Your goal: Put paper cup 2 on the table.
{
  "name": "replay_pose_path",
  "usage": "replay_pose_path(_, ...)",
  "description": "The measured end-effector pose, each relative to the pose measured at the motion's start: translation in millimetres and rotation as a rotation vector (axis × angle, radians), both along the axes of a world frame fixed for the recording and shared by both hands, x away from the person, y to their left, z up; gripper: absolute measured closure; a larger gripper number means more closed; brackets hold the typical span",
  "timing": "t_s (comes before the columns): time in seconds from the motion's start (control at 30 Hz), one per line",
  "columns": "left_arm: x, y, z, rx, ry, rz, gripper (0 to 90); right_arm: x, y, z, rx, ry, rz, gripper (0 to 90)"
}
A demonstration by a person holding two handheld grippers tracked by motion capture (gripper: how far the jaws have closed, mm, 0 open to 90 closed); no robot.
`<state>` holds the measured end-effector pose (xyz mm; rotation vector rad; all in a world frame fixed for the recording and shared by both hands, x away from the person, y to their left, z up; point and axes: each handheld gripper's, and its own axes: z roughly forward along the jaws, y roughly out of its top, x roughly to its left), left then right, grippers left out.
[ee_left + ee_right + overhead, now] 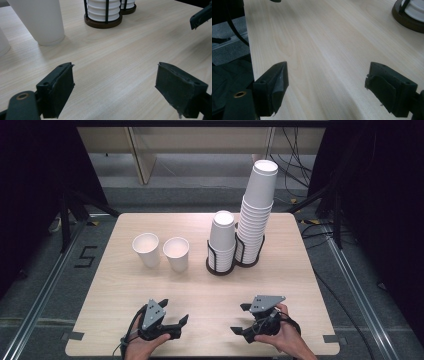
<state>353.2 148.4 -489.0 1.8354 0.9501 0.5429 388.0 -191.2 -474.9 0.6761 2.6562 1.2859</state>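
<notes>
Beside the holder (pixel 102 23), the near cup (pixel 40 21) is losing its rim to your left gripper view's top edge; another cup (pixel 3 43) is showing just a sliver.

White paper cups (pixel 176 253) and black claws (pixel 115 86) on a pale wood-grain table (pixel 200 290).

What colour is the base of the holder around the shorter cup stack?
Dark brown base, clearest in the left gripper view.
</notes>
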Motion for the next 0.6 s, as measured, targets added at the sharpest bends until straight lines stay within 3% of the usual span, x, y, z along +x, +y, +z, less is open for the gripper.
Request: replay_pose_path(0.6,-28.4,-15.5,-7.4,0.044,-0.012,-0.096,14.2,-3.8,3.0,-3.2,-0.015,0.007,0.031,17.9)
